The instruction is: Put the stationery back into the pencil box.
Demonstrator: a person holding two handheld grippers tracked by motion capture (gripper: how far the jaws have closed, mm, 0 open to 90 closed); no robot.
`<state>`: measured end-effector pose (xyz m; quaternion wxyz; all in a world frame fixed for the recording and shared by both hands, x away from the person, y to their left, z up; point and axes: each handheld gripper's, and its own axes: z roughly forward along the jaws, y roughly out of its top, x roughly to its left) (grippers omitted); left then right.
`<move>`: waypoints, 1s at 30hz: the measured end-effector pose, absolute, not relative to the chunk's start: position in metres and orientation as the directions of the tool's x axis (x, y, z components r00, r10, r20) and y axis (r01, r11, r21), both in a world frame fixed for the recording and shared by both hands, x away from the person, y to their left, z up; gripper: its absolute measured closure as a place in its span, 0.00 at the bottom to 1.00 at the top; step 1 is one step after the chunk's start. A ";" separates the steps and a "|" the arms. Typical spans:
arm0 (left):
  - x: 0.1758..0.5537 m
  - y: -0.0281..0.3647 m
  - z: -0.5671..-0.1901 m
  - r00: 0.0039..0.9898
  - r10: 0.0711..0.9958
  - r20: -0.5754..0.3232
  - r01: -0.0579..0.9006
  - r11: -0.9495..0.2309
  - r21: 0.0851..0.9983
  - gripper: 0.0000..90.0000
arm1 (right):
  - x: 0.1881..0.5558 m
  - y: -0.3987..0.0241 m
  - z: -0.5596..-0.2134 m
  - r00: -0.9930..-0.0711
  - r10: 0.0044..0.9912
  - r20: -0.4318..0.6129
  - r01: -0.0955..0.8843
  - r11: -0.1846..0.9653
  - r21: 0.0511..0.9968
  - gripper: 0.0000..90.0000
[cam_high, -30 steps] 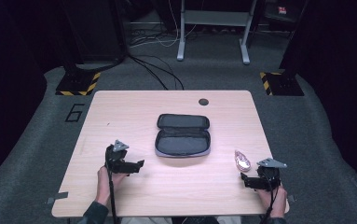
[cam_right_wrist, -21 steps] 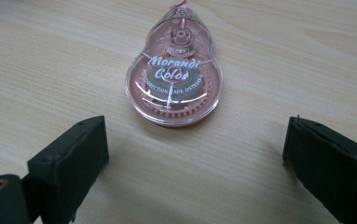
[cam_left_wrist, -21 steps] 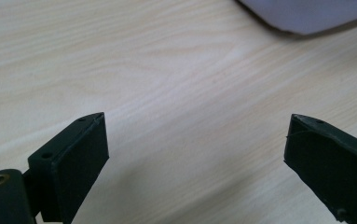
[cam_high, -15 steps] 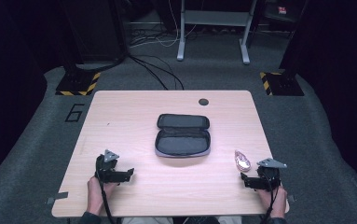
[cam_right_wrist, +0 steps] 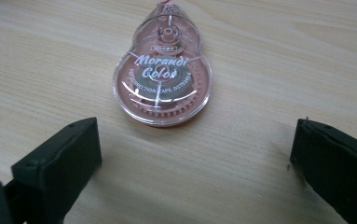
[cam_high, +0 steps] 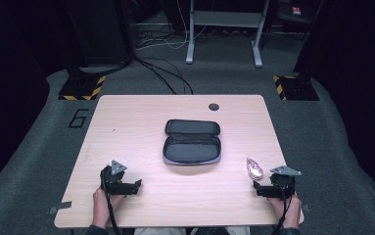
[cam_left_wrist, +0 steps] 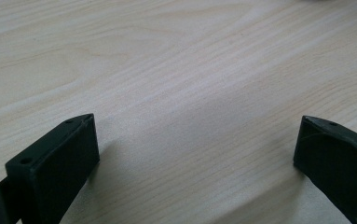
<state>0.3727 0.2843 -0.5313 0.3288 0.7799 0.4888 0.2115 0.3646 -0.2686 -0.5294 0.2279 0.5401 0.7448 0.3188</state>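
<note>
Two claws rest low at the near edge of the desk [cam_high: 141, 117], and neither has hold of anything. The right claw [cam_right_wrist: 195, 154] has its jaws spread wide, having just been opening further; the pink correction tape dispenser [cam_right_wrist: 163, 77] lies flat on the wood just beyond the jaw tips, lined up with the gap but not yet between them, with nothing pressing on it. In the high view that dispenser [cam_high: 254, 169] sits near the desk's right edge, just far-left of the right claw [cam_high: 266, 188]. The left claw [cam_left_wrist: 197, 154] is likewise wide apart, its jaws also just having opened further, with only bare wood between them; it sits at the near left [cam_high: 128, 186], well apart from everything else. Farther off, in the middle of the desk, a dark pencil case [cam_high: 192, 142] lies unzipped and open, its inside apparently empty. Judging from this, the work is barely begun: the case is open, but the dispenser has yet to be gripped, carried left and far to the case, and set inside.
</note>
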 end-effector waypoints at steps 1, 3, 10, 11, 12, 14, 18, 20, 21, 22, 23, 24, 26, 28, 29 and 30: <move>0.373 0.284 -0.532 0.427 0.904 0.009 0.618 -0.299 0.727 0.00 | 0.365 -0.268 -0.529 -0.304 0.953 0.008 0.664 0.206 0.719 0.00; 0.372 0.283 -0.532 0.427 0.904 0.009 0.618 -0.299 0.727 0.00 | 0.365 -0.268 -0.529 -0.302 0.953 -0.004 0.664 0.213 0.716 0.00; 0.372 0.284 -0.531 0.439 0.898 0.011 0.624 -0.314 0.715 0.00 | 0.369 -0.265 -0.525 -0.315 0.949 0.027 0.665 0.200 0.720 0.00; 0.372 0.284 -0.531 0.439 0.898 0.011 0.624 -0.314 0.715 0.00 | 0.370 -0.263 -0.525 -0.317 0.948 0.027 0.659 0.200 0.725 0.00; 0.372 0.284 -0.531 0.439 0.898 0.011 0.624 -0.314 0.715 0.00 | 0.371 -0.261 -0.524 -0.319 0.947 0.033 0.663 0.199 0.722 0.00; 0.372 0.284 -0.531 0.439 0.899 0.010 0.625 -0.313 0.715 0.00 | 0.374 -0.256 -0.523 -0.327 0.945 0.021 0.653 0.211 0.727 0.00; 0.372 0.284 -0.531 0.439 0.899 0.012 0.625 -0.314 0.715 0.00 | 0.383 -0.250 -0.517 -0.334 0.943 0.010 0.644 0.220 0.733 0.05; 0.372 0.284 -0.531 0.439 0.899 0.011 0.626 -0.314 0.714 0.00 | 0.385 -0.248 -0.516 -0.340 0.940 -0.002 0.636 0.232 0.736 0.11; 0.372 0.284 -0.531 0.438 0.899 0.011 0.626 -0.313 0.714 0.00 | 0.387 -0.246 -0.516 -0.341 0.940 -0.003 0.636 0.233 0.736 0.13; 0.372 0.284 -0.531 0.438 0.899 0.012 0.625 -0.314 0.715 0.00 | 0.389 -0.245 -0.517 -0.342 0.940 -0.003 0.640 0.236 0.732 0.15; 0.372 0.284 -0.531 0.439 0.899 0.012 0.625 -0.314 0.714 0.00 | 0.391 -0.246 -0.517 -0.358 0.934 -0.021 0.634 0.260 0.729 0.16; 0.372 0.284 -0.531 0.438 0.899 0.012 0.625 -0.314 0.715 0.00 | 0.392 -0.244 -0.518 -0.353 0.935 -0.012 0.636 0.250 0.730 0.18; 0.372 0.284 -0.531 0.438 0.899 0.011 0.625 -0.314 0.714 0.00 | 0.395 -0.243 -0.519 -0.356 0.934 -0.023 0.632 0.258 0.731 0.23; 0.372 0.284 -0.531 0.439 0.899 0.012 0.625 -0.315 0.715 0.00 | 0.398 -0.243 -0.518 -0.364 0.931 -0.024 0.638 0.268 0.721 0.26; 0.372 0.283 -0.531 0.437 0.899 0.013 0.623 -0.313 0.717 0.00 | 0.399 -0.243 -0.519 -0.370 0.928 -0.032 0.629 0.276 0.727 0.29; 0.372 0.284 -0.531 0.438 0.899 0.012 0.624 -0.314 0.716 0.00 | 0.399 -0.243 -0.518 -0.385 0.922 -0.037 0.633 0.294 0.716 0.30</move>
